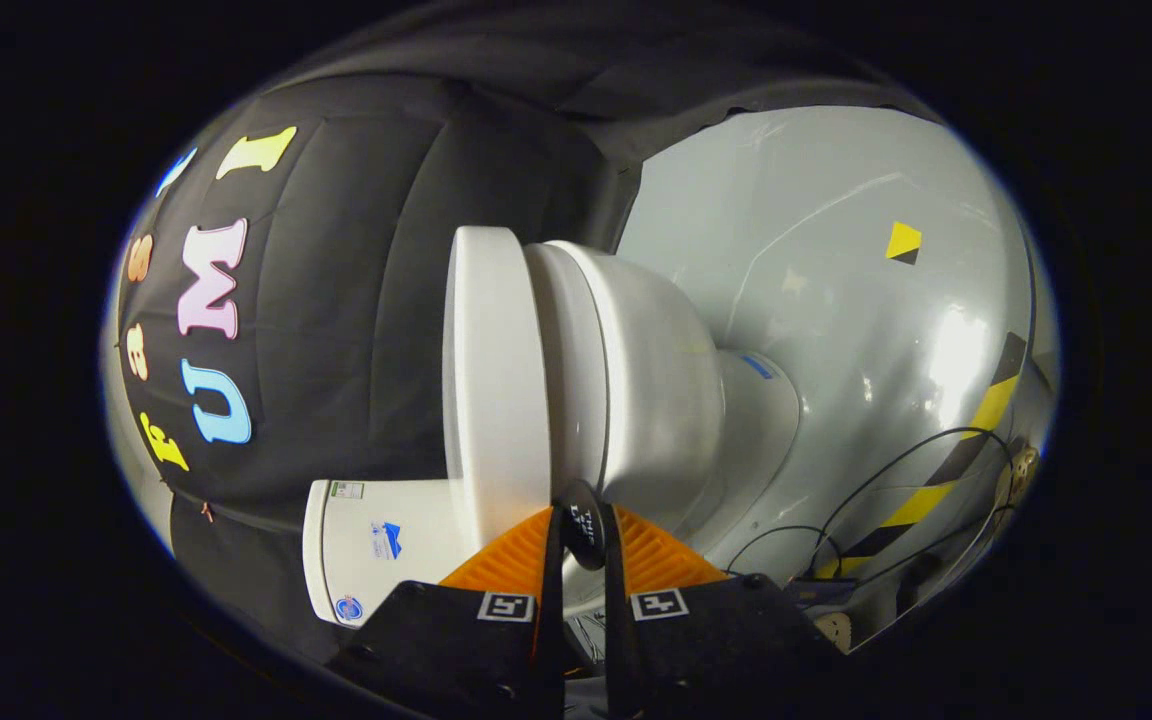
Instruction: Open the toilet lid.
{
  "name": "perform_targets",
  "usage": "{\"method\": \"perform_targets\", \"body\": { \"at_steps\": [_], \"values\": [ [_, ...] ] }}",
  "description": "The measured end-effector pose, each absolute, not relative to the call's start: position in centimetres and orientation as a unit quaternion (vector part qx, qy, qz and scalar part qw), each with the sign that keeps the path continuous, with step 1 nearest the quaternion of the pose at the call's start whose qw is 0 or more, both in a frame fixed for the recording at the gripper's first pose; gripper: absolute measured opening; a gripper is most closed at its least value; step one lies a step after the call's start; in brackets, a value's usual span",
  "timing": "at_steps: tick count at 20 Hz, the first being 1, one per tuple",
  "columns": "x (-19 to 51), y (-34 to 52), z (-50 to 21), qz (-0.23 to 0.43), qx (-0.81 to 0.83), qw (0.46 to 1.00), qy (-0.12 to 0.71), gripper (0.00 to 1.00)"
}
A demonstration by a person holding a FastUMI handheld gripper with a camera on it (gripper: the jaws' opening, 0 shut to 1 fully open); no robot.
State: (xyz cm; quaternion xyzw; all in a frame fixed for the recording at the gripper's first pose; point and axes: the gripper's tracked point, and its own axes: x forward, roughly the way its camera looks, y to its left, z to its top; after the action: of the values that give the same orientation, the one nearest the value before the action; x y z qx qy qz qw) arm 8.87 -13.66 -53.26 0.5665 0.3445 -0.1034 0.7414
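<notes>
On the glossy grey floor (836,330), the gripper (584,530) is clamped on the toilet lid (496,380) tab (584,530).

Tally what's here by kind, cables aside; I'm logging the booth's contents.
toilet: 1
black tab: 1
gripper, shut on the black tab: 1
striped tape: 1
yellow-black square: 1
total: 5

Black cloth wall (376,300) hung wrinkled behind. Grey glossy floor (836,300) reflected overhead light, carried yellow-black hazard tape (946,480), one yellow-black square marker (903,241) and loose black cables (896,470).
</notes>
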Motion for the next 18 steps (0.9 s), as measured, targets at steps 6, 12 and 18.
{"method": "perform_targets", "body": {
  "at_steps": [6,12,18],
  "values": [
    [9.0,-13.7,-52.7,-0.099,0.538,0.761,0.347,0.05],
    [9.0,-13.5,-51.1,-0.107,0.476,0.793,0.364,0.05],
    [10.1,-12.1,-45.2,-0.099,0.371,0.854,0.352,0.05]
  ]
}}
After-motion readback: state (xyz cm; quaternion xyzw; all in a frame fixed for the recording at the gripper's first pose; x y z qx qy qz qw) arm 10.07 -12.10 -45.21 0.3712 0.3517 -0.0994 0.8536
